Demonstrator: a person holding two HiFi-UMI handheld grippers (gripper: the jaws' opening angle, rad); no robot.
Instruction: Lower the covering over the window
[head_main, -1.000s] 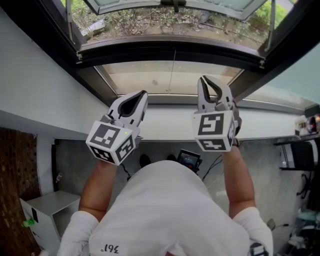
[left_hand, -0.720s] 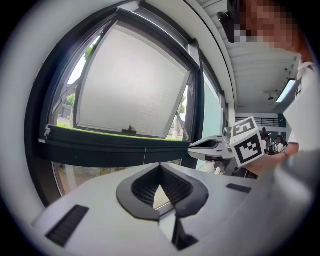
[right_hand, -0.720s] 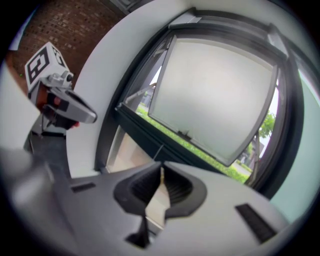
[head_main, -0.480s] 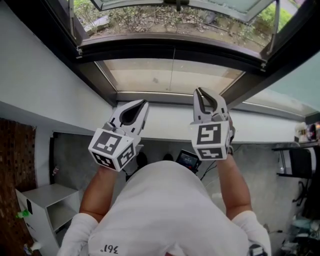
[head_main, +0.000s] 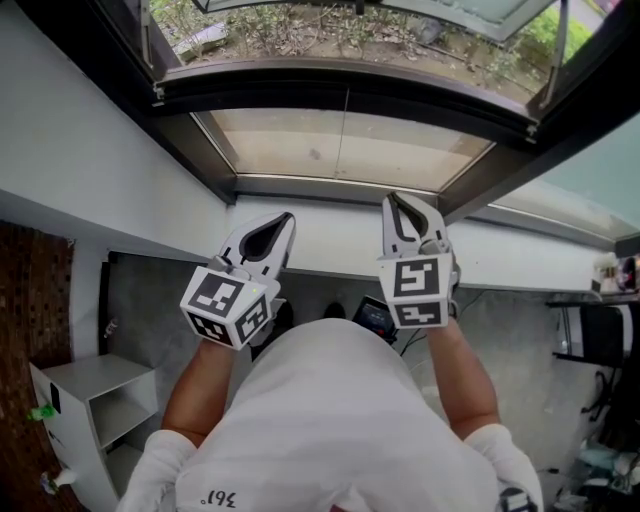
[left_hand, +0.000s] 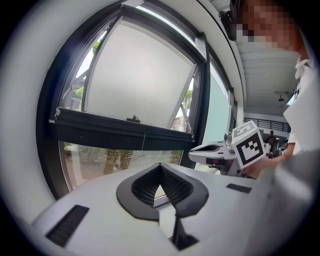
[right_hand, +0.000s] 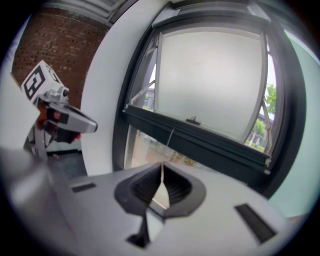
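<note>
The covering shows only as a dark bar (head_main: 340, 95) across the window (head_main: 195, 150), with a thin cord (head_main: 343, 135) hanging over the pale lower pane (head_main: 280, 145); its fabric cannot be made out; left gripper (head_main: 287, 216) and right gripper (head_main: 390, 198), near the sill (head_main: 330, 245), are pressed together with nothing visibly held; the right's jaws have just been closing.

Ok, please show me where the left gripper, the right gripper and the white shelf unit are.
left gripper (head_main: 288, 216), head view, where its closed tips meet.
right gripper (head_main: 390, 198), head view, where its closed tips meet.
white shelf unit (head_main: 95, 380), head view, its top panel.
</note>
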